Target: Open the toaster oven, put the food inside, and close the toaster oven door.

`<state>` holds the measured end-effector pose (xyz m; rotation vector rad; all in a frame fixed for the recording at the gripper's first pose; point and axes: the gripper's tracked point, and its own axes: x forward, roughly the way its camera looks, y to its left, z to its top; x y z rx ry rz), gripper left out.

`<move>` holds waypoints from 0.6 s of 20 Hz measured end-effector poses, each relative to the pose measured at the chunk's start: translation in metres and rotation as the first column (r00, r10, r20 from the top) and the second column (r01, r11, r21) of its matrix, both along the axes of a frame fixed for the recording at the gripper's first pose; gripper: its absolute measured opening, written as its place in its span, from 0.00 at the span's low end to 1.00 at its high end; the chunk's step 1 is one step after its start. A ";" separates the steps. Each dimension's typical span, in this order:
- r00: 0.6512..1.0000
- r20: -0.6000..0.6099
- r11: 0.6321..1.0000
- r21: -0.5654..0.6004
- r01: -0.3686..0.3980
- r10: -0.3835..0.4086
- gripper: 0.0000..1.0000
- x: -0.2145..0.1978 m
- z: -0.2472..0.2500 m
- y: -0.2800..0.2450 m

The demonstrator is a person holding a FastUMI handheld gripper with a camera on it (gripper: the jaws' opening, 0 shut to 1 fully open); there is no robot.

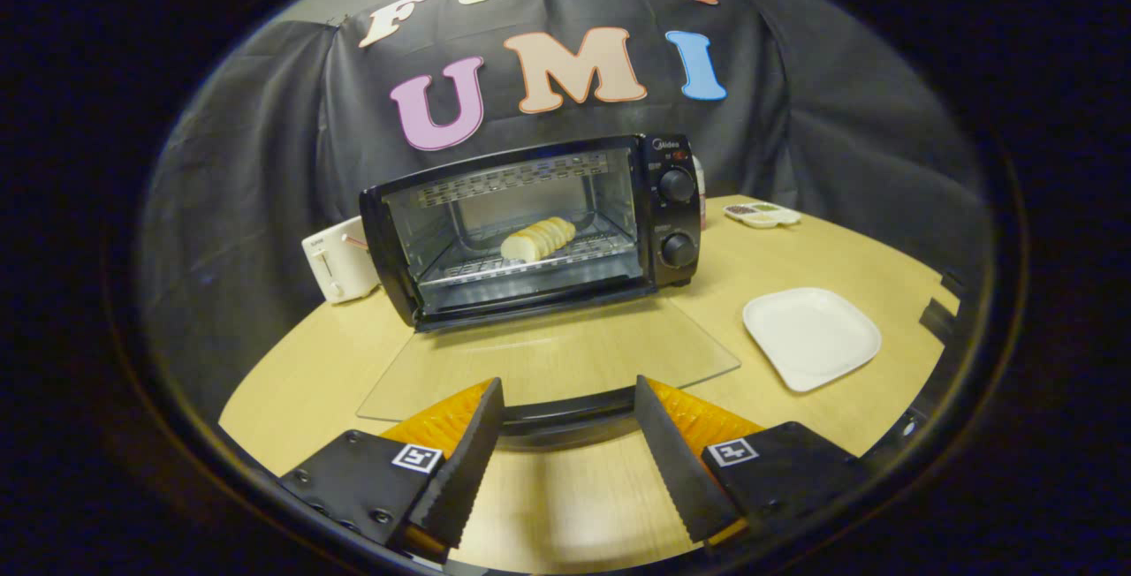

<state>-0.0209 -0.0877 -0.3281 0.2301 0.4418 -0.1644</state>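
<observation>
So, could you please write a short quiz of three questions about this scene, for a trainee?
1. True or false: the bread lies on the rack inside the toaster oven.
2. Where is the handle of the open glass door?
A. between the jaws of the gripper
B. beside the white plate
C. behind the white toaster
3. Fill in: the white plate is ____ (full / empty).

Key:
1. True.
2. A. The jaws stand apart on either side of the handle and do not press on it.
3. Empty.
</observation>
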 end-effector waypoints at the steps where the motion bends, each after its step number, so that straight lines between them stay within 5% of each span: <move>1: 1.000 0.005 1.000 -0.001 0.000 0.000 0.93 0.002 0.001 0.000; 12: 0.994 -0.109 0.996 0.086 -0.010 0.019 0.95 -0.025 -0.033 0.017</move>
